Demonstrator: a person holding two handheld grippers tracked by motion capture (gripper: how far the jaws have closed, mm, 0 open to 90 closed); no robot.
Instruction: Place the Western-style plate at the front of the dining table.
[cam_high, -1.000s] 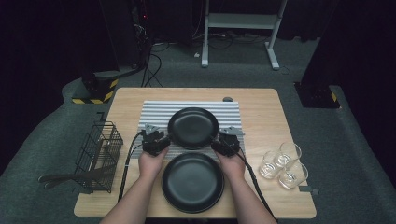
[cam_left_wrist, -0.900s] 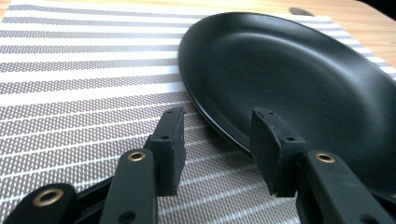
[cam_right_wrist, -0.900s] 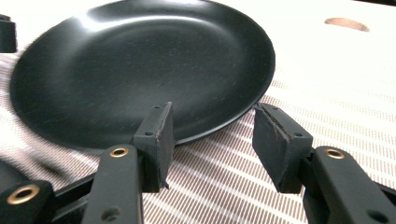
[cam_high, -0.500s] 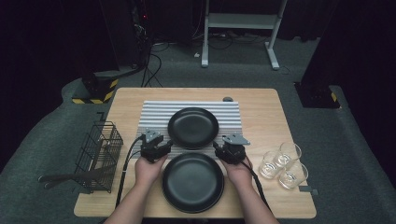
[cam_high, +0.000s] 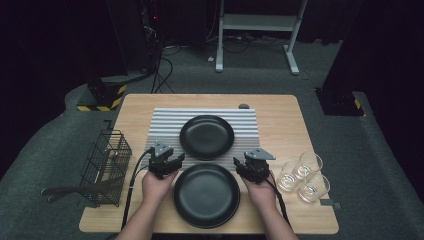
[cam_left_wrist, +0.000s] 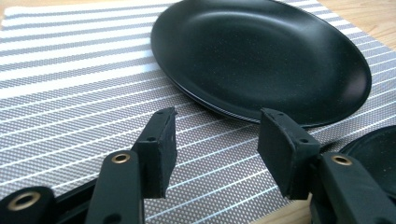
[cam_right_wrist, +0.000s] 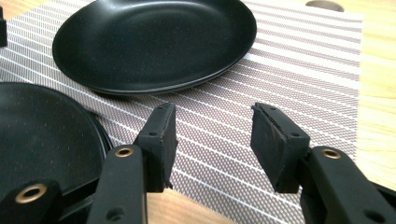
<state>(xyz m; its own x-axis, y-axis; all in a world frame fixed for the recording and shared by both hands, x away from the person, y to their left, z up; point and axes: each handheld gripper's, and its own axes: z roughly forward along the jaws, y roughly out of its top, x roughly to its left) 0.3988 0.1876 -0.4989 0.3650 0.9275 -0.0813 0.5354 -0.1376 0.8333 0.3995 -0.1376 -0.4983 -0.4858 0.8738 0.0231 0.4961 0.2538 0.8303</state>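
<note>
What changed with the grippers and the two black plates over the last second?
Both grippers let go of the far plate and drew back toward the person. The left gripper and right gripper now flank the near plate, jaws open with nothing between them; the left jaws have just been opening. The far plate stayed on the striped mat; the near plate, glasses and wire basket did not move.

2 plates matte black w/ fine speckle; mat grey/white stripes; table light wood; basket black wire.
</note>
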